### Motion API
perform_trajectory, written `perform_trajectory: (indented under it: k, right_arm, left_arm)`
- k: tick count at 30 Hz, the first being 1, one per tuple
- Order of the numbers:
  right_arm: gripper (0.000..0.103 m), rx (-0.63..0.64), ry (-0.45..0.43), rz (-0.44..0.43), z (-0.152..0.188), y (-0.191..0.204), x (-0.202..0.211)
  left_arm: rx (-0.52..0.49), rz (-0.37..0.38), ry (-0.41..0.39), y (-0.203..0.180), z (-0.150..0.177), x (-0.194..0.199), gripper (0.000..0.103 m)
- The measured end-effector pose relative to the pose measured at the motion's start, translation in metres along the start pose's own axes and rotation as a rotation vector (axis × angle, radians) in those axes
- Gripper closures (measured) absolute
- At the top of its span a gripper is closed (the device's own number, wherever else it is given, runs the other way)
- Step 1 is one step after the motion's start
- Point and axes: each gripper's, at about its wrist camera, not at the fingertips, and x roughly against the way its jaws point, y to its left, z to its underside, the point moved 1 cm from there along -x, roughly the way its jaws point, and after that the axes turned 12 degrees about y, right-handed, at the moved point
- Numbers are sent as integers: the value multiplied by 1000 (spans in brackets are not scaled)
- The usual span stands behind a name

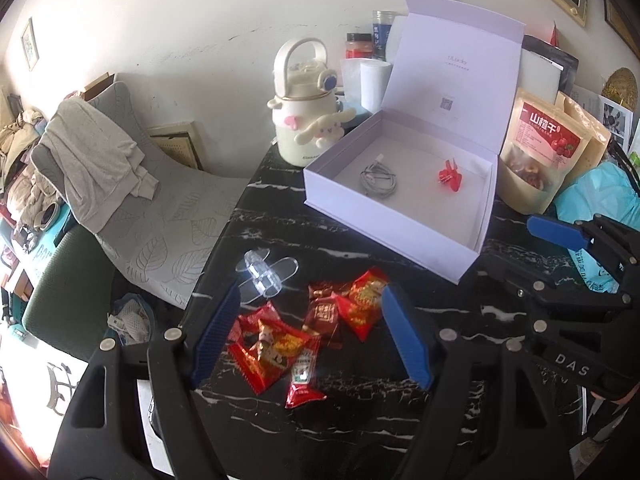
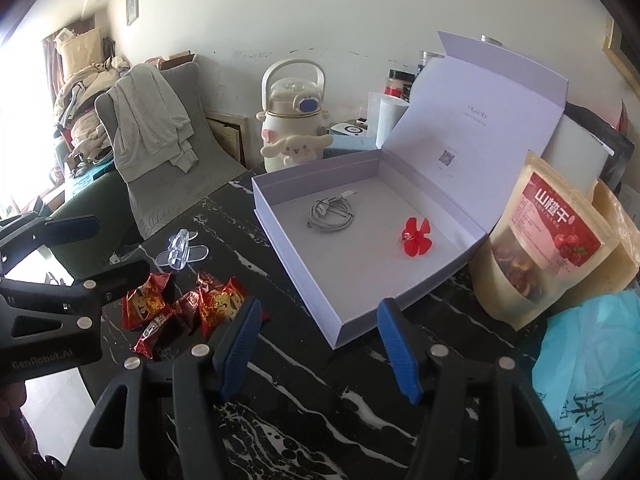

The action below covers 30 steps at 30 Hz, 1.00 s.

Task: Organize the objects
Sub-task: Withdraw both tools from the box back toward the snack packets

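The left gripper [image 1: 312,336] hangs spread wide over the snack packets [image 1: 304,332] on the table's near left; the right gripper [image 2: 320,344], also spread, faces the open box [image 2: 360,296].

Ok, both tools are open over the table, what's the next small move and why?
Probably lower the left tool onto the snack packets between its fingers and close. They lie loose on the table, while the open box holds only a cable and a red flower.
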Motion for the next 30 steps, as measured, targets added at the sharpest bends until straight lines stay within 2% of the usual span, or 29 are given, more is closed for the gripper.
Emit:
perform_trajectory:
  k: [13,30]
  right_arm:
    - [42,31,17,-72,18,26,-13]
    - [42,74,105,-149,25,48,-50]
  left_arm:
    - [71,-6,42,31,28,-9,30]
    - [129,29,107,59,55,-41,30]
